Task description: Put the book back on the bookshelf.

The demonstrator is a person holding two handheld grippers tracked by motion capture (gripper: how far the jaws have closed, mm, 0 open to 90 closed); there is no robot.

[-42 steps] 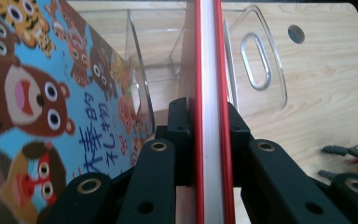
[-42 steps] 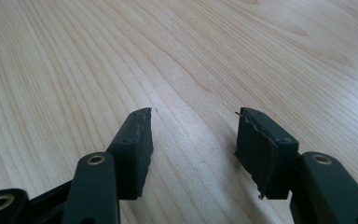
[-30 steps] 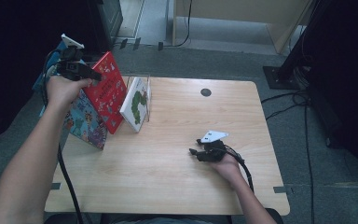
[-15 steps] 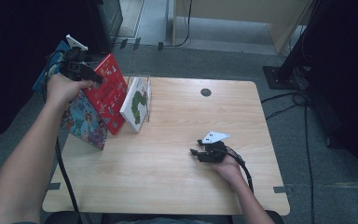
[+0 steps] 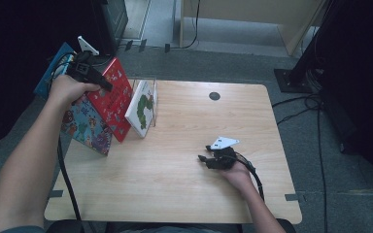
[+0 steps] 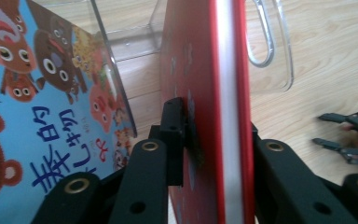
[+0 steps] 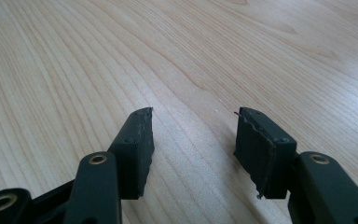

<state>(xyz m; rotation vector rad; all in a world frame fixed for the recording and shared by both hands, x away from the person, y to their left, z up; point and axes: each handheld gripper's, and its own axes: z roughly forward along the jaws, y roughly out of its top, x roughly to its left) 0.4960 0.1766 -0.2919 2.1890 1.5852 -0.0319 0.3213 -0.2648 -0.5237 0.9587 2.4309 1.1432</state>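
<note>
A red book (image 5: 112, 104) stands tilted at the table's left edge, between a blue picture book (image 5: 85, 130) and a white book with a green figure (image 5: 143, 110). My left gripper (image 5: 108, 87) comes down over the red book's top edge and is shut on it. In the left gripper view the red book (image 6: 200, 70) sits between the black jaws of my left gripper (image 6: 214, 119), with the blue book (image 6: 42, 93) to its left. My right gripper (image 5: 205, 152) rests on the table at the front right, open. Its view shows bare wood between the jaws of the right gripper (image 7: 193, 126).
A clear plastic book stand (image 5: 154, 92) holds the books; its loop (image 6: 270, 46) rises behind the red book. The wooden table (image 5: 184, 194) has a black grommet (image 5: 214, 95) near its far edge. A black stand base (image 5: 296, 77) and cables lie on the floor to the right.
</note>
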